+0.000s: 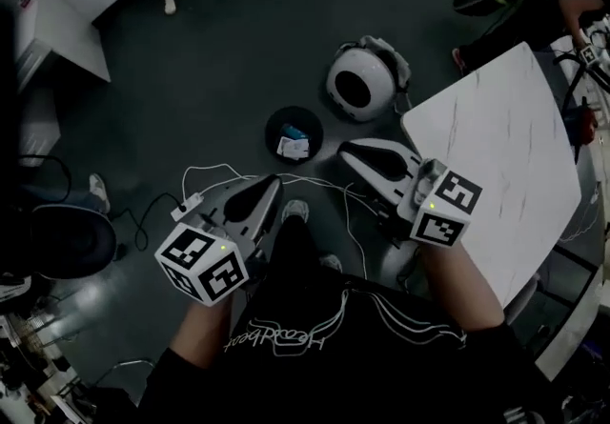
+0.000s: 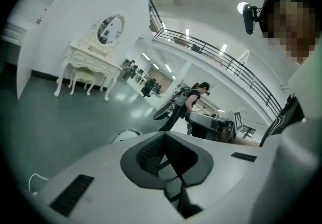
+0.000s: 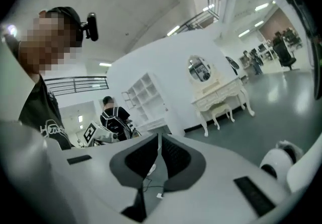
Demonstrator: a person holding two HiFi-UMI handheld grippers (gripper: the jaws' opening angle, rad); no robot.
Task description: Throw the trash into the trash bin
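Left gripper (image 1: 272, 186) and right gripper (image 1: 355, 151) hover closed and empty near the trash bin (image 1: 270, 131), where one careless step could snag the floor cable (image 1: 221, 165) and tip it.

White script "Headbeat" across the person's black shirt (image 1: 315, 317); no other legible lettering anywhere.

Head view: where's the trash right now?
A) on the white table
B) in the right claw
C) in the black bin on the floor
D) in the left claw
C: white and blue scraps lie inside the black bin; the left claw and right claw are shut on nothing.
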